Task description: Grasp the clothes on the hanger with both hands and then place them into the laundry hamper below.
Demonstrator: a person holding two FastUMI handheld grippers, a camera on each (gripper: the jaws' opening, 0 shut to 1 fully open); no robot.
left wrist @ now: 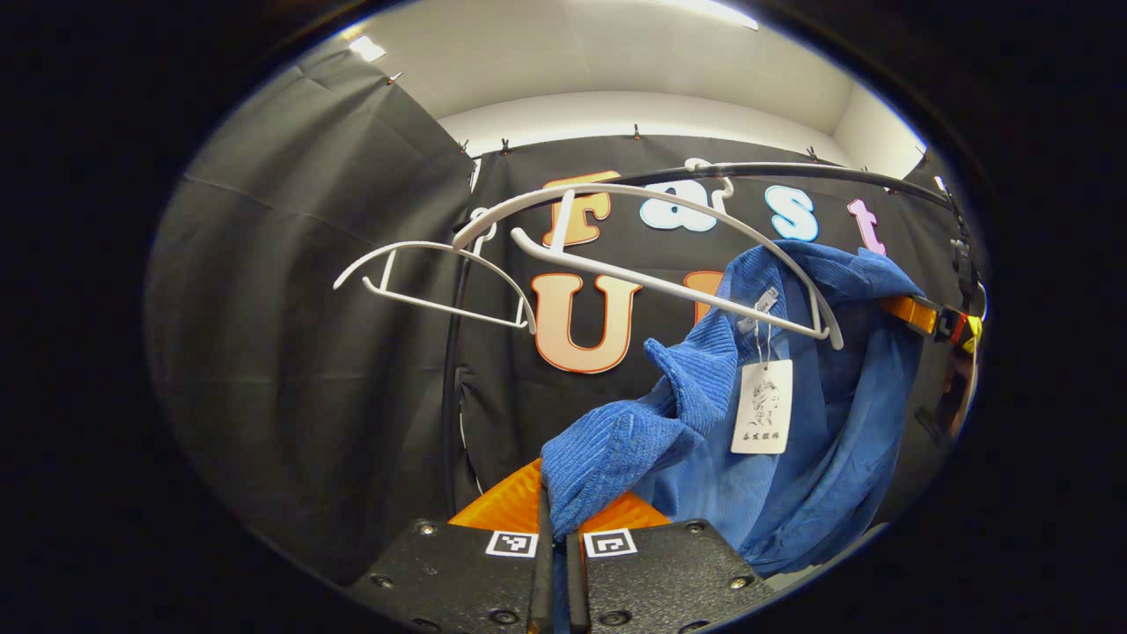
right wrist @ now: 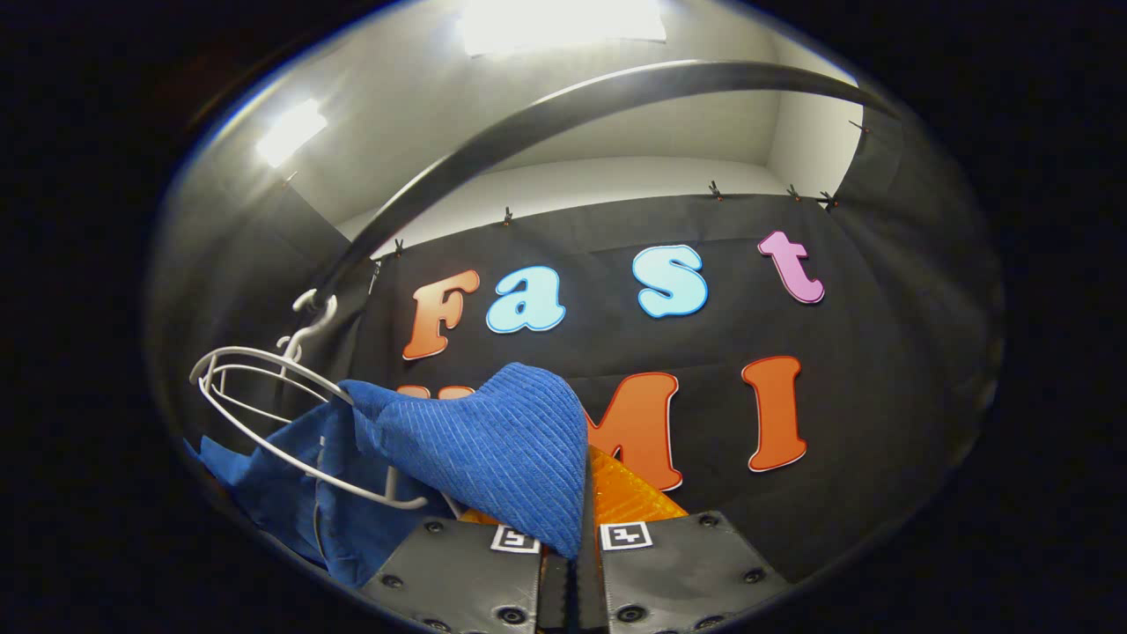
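We see the black rail (left wrist: 792, 169) arching across the booth, with 2 white hangers hooked on it. The blue garment (left wrist: 828, 423) is the largest soft thing here: a ribbed knit that sags in deep folds between both tongs, part of it draped near the nearer hanger (left wrist: 669, 286), whose arm crosses in front of the cloth. Whether the cloth rests on that arm or only passes behind it, we cannot tell. The farther hanger (left wrist: 431, 277) hangs bare.

We judge the fabric light, limp and not slippery; the ribs give good purchase, so any bunched edge will do as a hold.

The left gripper (left wrist: 556, 546) has its 2 fingers drawn together on a bunched fold. The right gripper (right wrist: 572, 550) pinches another fold the same way. A paper tag (left wrist: 762, 407) dangles from the cloth and could snag on the hanger.

The hamper lies outside what we see.
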